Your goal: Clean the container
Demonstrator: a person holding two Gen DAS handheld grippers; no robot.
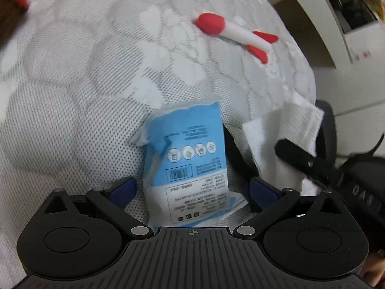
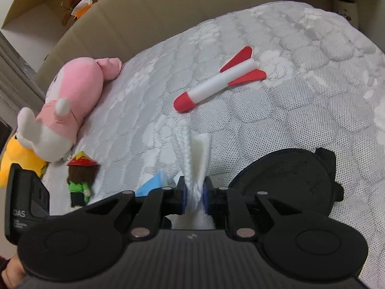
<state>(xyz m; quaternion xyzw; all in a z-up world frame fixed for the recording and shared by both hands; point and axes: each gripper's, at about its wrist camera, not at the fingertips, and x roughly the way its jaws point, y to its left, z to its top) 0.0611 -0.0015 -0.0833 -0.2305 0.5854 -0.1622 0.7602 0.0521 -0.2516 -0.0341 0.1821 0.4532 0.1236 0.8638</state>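
A blue and white wipe packet lies on the mattress between the fingers of my left gripper, which is open with its blue pads apart on either side of the packet. My right gripper is shut on a white textured wipe that sticks up from between its pads. The same wipe shows at the right of the left wrist view, held in the right gripper's black fingers. A dark round container lies on the mattress just right of my right gripper. The packet's corner shows left of the wipe.
A red and white toy rocket lies on the grey quilted mattress; it also shows in the left wrist view. A pink plush, a yellow plush and a small knitted doll lie at the left. A beige headboard stands behind.
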